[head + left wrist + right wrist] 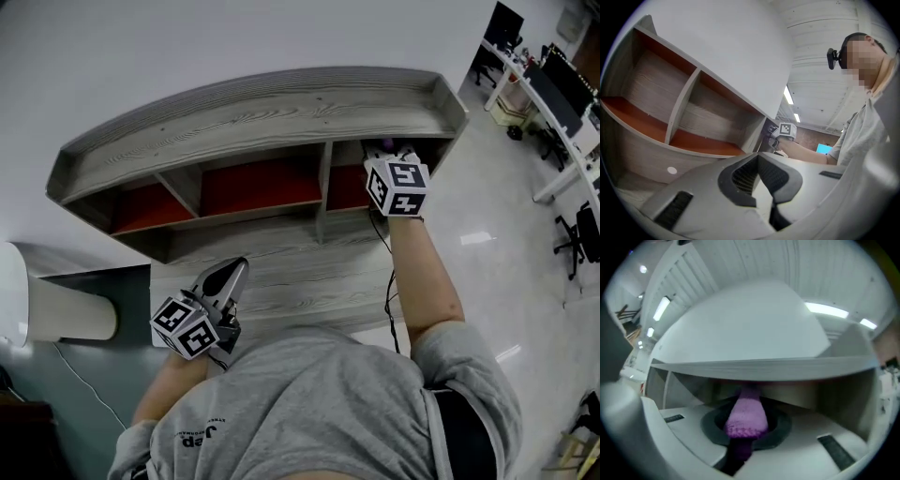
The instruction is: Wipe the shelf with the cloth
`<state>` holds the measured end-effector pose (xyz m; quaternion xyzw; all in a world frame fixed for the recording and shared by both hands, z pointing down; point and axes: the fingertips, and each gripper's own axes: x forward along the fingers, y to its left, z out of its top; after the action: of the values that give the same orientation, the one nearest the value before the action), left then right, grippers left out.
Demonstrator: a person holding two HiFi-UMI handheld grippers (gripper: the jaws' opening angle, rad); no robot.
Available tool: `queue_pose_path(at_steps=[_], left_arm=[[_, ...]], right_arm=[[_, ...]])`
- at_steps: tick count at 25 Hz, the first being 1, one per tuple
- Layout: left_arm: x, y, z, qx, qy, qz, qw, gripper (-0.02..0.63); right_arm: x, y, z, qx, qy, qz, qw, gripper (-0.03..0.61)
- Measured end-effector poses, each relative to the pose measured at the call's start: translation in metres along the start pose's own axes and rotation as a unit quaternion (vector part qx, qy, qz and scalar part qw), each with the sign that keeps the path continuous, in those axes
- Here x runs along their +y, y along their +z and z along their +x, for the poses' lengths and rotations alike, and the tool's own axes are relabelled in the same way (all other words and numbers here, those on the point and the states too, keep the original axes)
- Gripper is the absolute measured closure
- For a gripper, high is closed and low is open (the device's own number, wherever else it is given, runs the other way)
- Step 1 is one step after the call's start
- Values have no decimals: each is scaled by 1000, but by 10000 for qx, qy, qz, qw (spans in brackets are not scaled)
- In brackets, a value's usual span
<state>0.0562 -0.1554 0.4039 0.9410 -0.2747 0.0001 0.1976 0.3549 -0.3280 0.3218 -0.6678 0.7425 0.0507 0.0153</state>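
deep in the grey shelf (262, 112), right gripper (746, 430) jaws clench cloth (746, 416); left gripper (758, 158) jaws closed, empty

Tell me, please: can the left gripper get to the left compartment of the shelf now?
Probably yes. The left gripper, shut and empty, is in front of the shelf, and the left compartment stands open with nothing before it. The right gripper, holding the cloth, is in the right compartment.

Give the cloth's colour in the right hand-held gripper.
Purple: the fuzzy purple cloth shows best in the right gripper view.
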Motion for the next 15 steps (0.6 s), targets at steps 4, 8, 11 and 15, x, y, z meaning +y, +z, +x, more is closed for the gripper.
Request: queue_pose_path(at_steps=[4,8,11,15], left_arm=[[-8,-4,13,47,-252,-16,9997,597],[-14,-7,23,107,-433,-26,9990,597],[-20,-9,26,136,-521,-1,9986,597],[-18,-10,21,125,-499,37,9987,597]], right_arm=[[-98,-16,-62,204,-1464,989,9841,517],[-116,-1,-88,-170,-1914,1180,9743,517],[-120,11,-93,-368,-1967,1520,9679,520],[-103,14,-85,-76,-1842,1200,9755,522]])
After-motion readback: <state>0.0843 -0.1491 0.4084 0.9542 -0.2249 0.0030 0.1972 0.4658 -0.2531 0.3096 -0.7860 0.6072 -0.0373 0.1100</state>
